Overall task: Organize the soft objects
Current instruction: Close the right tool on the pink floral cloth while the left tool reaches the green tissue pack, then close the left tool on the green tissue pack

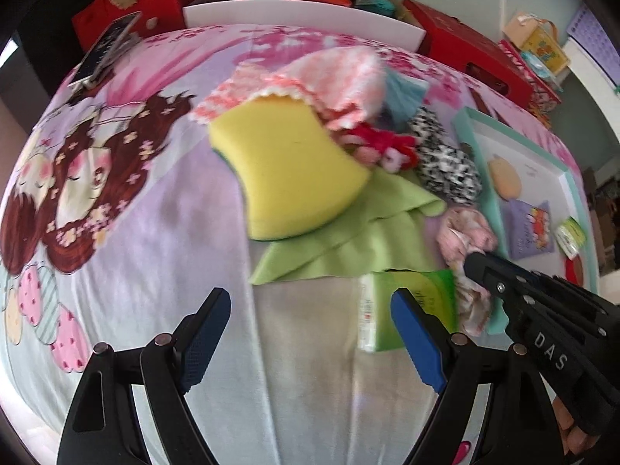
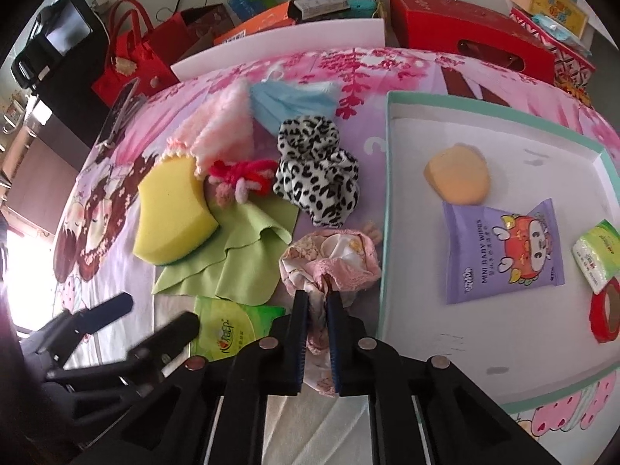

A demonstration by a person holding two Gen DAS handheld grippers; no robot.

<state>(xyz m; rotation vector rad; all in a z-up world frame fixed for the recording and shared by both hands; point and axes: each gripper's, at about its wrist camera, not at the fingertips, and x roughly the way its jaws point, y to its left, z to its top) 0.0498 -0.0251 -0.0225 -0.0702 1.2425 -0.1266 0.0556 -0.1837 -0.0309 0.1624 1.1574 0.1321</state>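
The shallow mint-rimmed tray (image 2: 387,193) on the bed holds an orange sponge (image 2: 457,178), a purple wipes pack (image 2: 503,252), a small green tissue pack (image 2: 596,255) and a red tape roll (image 2: 604,314). Just left of the tray lies a crumpled pink floral cloth (image 2: 333,259), soft and bunched. The right gripper (image 2: 317,310) has its jaws pressed together, pinching that cloth's near edge. The left gripper (image 1: 310,333) hangs with jaws spread wide and empty, over the bedsheet beside a green tissue packet (image 1: 410,302).

Bare bedsheet (image 1: 135,271) open at left, soft pile's yellow sponge (image 1: 286,170) ahead, teal-rimmed tray (image 2: 387,193) walling right side
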